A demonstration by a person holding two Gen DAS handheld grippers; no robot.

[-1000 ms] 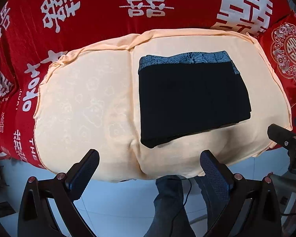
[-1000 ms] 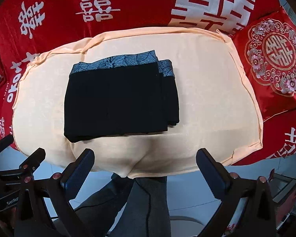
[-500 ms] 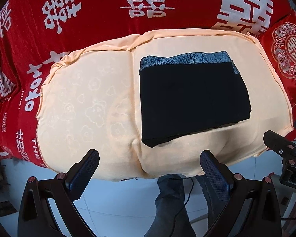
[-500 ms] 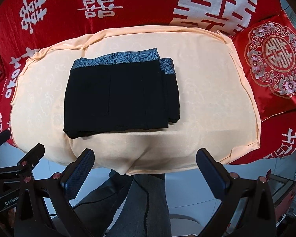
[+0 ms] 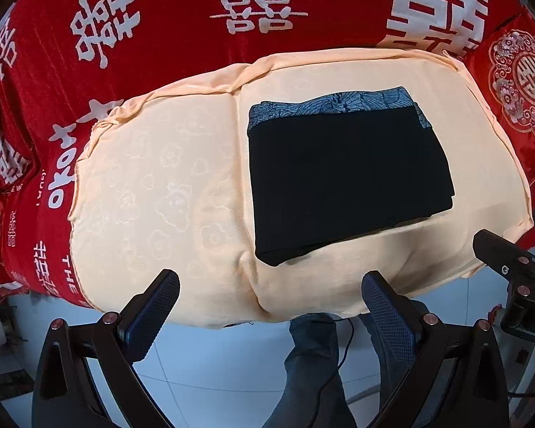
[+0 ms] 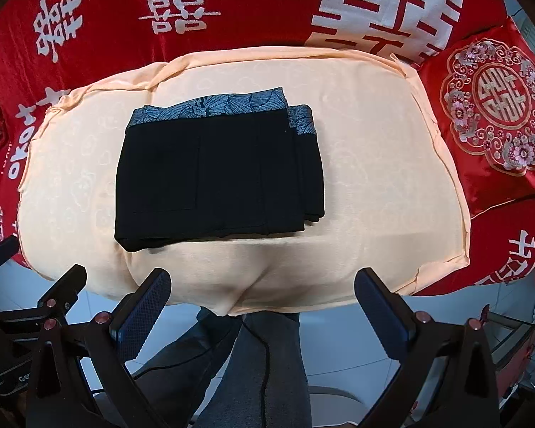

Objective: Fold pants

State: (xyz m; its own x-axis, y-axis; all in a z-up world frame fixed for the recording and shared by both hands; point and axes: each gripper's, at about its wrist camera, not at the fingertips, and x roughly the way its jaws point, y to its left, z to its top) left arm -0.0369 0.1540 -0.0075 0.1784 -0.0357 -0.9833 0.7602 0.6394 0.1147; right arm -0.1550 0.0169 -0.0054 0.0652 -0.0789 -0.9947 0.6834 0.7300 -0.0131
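Black pants (image 6: 217, 174), blue patterned waistband (image 6: 214, 107); peach cloth (image 6: 374, 178); red cover (image 6: 232, 10).

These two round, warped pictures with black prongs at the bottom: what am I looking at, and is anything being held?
Each picture comes from a fisheye camera on a handheld two-finger tool, looking along its fingers. One shows the left tool, the other the right tool. Both are open, hold nothing, and hover off the near edge. On the peach cushion lie the folded black pants, patterned waistband at the far side. Behind is a red cloth. Below, the person's legs.
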